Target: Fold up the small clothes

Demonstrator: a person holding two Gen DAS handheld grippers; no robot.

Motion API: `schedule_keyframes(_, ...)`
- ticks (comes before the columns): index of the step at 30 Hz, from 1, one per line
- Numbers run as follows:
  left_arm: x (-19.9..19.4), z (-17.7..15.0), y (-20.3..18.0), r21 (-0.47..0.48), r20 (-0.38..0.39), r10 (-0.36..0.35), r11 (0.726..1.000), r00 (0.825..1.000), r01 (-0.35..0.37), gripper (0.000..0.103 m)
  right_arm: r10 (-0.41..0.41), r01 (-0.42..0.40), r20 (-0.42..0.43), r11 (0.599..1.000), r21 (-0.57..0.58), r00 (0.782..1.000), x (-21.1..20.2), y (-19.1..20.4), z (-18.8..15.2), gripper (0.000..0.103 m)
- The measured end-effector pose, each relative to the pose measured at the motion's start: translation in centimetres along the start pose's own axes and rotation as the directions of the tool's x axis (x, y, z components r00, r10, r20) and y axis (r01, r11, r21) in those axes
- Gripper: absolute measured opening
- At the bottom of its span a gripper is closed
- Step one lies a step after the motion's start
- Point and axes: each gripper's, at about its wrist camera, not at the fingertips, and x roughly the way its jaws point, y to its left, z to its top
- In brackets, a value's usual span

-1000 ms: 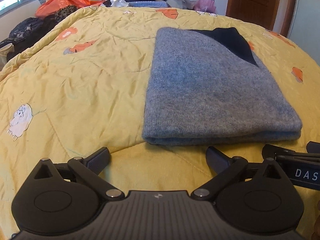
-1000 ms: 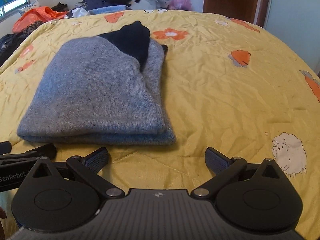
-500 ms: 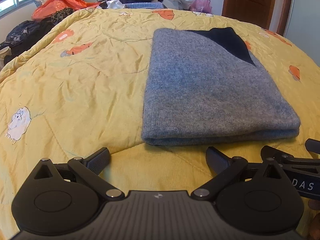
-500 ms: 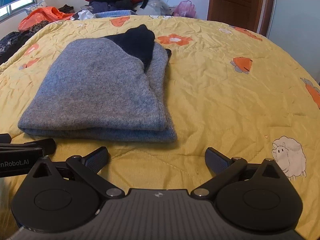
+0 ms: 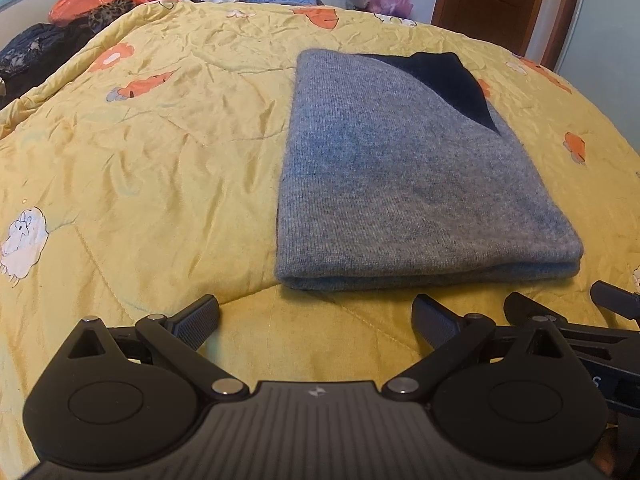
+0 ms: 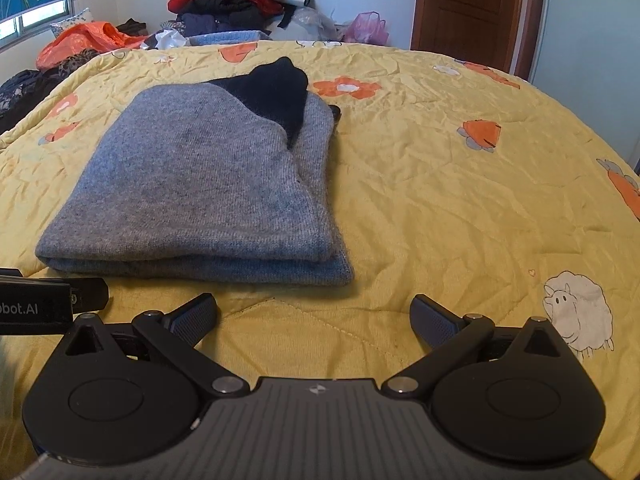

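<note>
A grey knit garment (image 5: 408,176) with a dark navy part (image 5: 444,80) lies folded into a rectangle on the yellow quilt (image 5: 152,168). It also shows in the right wrist view (image 6: 200,188), its folded edge toward me. My left gripper (image 5: 316,320) is open and empty, just short of the garment's near edge. My right gripper (image 6: 314,318) is open and empty, near the garment's near right corner. Each gripper shows at the edge of the other's view: the right gripper (image 5: 600,312), the left gripper (image 6: 52,300).
A pile of clothes (image 6: 240,4) and an orange bag (image 6: 84,40) lie beyond the far edge of the bed. A brown door (image 6: 476,8) stands at the back right. The quilt has flower and sheep prints (image 6: 580,312).
Both grippers have drawn back and risen slightly from the folded garment. Both stay open. The garment has not moved.
</note>
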Motion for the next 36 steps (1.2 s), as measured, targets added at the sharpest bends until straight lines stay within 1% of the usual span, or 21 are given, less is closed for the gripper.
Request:
schedule_keyframes(6, 0.17, 0.12, -0.27, 0.027, -0.002, -0.001, 1.000, 1.000, 0.001, 0.103, -0.002, 0.002, 0.013, 1.000, 0.002, 1.000, -0.07, 0.04, -0.25, 0.103)
schedule_keyframes(25, 0.13, -0.20, -0.25, 0.044, 0.016, 0.002, 0.999, 1.000, -0.003, 0.103, -0.004, 0.004, 0.014, 1.000, 0.003, 1.000, -0.13, 0.06, -0.19, 0.103)
schedule_keyframes(36, 0.14, -0.13, -0.29, 0.045, 0.012, 0.002, 0.999, 1.000, -0.002, 0.103, -0.007, 0.007, 0.007, 1.000, 0.005, 1.000, -0.11, 0.09, -0.14, 0.103)
